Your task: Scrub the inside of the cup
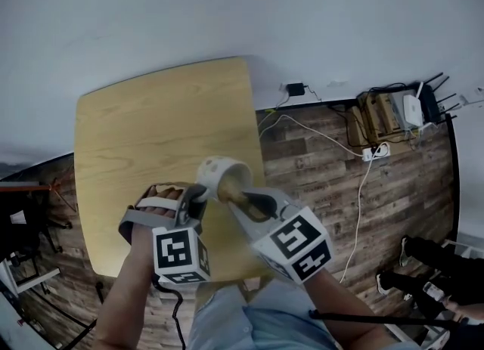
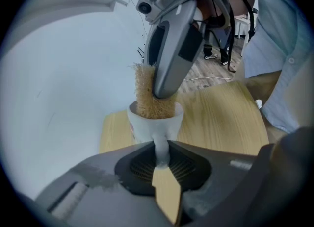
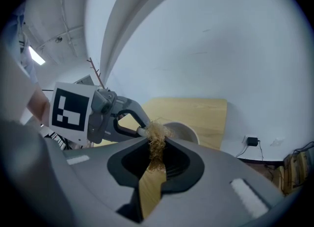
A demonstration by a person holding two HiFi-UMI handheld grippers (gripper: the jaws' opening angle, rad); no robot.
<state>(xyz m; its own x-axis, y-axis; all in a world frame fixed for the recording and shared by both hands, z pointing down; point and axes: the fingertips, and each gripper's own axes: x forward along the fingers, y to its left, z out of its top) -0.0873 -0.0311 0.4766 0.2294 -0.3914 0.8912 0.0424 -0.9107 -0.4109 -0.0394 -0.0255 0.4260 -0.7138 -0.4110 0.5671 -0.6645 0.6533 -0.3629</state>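
Your L gripper (image 2: 161, 156) pinches cup (image 2: 147, 125) handle; R gripper (image 3: 156, 147) clamps fibre scrubber (image 2: 147, 93) in cup mouth; near tabletop (image 1: 151, 129) right edge

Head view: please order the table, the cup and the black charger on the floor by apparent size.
1. table
2. cup, though it is nearer the camera
3. charger

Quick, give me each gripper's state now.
Left gripper: closed on the cup by its handle.
Right gripper: closed on the fibre scrubber, dipped in the cup.
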